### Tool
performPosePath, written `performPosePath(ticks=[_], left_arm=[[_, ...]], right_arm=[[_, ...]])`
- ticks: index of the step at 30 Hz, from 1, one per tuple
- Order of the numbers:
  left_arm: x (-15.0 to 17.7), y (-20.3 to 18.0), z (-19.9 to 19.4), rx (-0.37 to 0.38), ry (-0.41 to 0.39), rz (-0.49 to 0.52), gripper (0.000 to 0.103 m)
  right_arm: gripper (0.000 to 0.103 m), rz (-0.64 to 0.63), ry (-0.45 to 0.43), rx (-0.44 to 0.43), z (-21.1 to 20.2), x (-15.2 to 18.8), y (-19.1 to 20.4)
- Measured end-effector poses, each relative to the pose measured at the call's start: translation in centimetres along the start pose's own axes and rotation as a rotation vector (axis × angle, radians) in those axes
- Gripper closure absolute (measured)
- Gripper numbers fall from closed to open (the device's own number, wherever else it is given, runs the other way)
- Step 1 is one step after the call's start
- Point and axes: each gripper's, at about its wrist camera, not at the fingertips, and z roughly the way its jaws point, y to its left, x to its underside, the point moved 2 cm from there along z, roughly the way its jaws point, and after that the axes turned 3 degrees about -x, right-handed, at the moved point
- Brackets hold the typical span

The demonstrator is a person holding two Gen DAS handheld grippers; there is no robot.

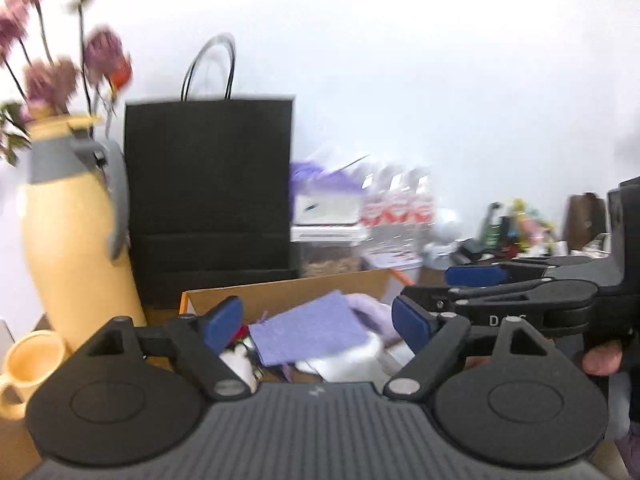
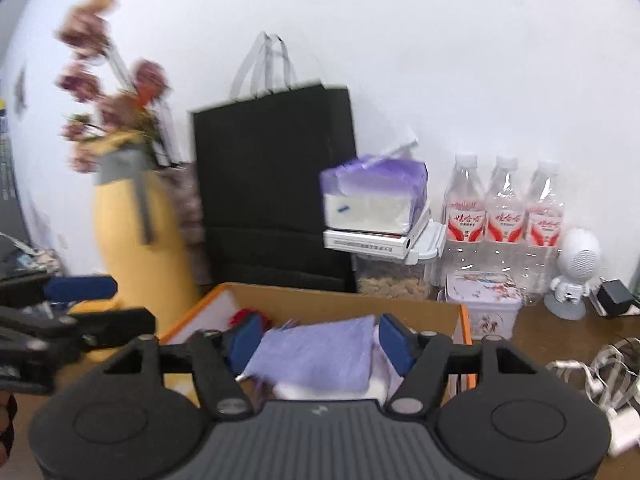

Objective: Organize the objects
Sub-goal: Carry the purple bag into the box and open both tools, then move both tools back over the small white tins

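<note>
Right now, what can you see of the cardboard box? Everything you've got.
The cardboard box is open-topped, plain brown board with an orange strip along its rim edges. It sits upright on the brown table, in front of the black paper bag, with the yellow jug beside it on the left of the picture and a floral tin on the right. Inside lie a purple cloth on top, something white under it and a bit of red at the far left corner. Neither gripper touches the box.
</note>
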Motion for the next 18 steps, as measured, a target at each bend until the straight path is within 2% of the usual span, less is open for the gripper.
performPosePath(ticks=[2, 5, 8, 11, 14, 18], left_arm=[[1.4, -0.8, -4.0, 0.002, -0.032, 0.000, 0.006], [4.6, -1.4, -9.3, -0.020, -0.075, -0.022, 0.001], [8.4, -1.6, -13.0, -0.023, -0.039, -0.114, 0.001], [12.2, -1.6, -16.4, -0.066, 0.002, -0.207, 0.001], [15.3, -2.1, -19.1, -0.105, 0.048, -0.220, 0.000], [17.9, -2.5, -21.5, -0.158, 0.109, -0.178, 0.000]], right_arm=[[0.033, -0.004, -0.018, -0.020, -3.6, 1.3, 1.0], [0.025, 0.028, -0.046, -0.066, -9.5, 4.4, 2.7], [0.023, 0.016, -0.087, -0.061, -14.1, 8.0, 4.8], [0.023, 0.000, -0.091, 0.000, -17.5, 11.5, 7.2], [0.023, 0.032, -0.072, -0.005, -20.5, 14.5, 9.3], [0.022, 0.014, -0.041, -0.019, -23.9, 17.7, 12.0]])
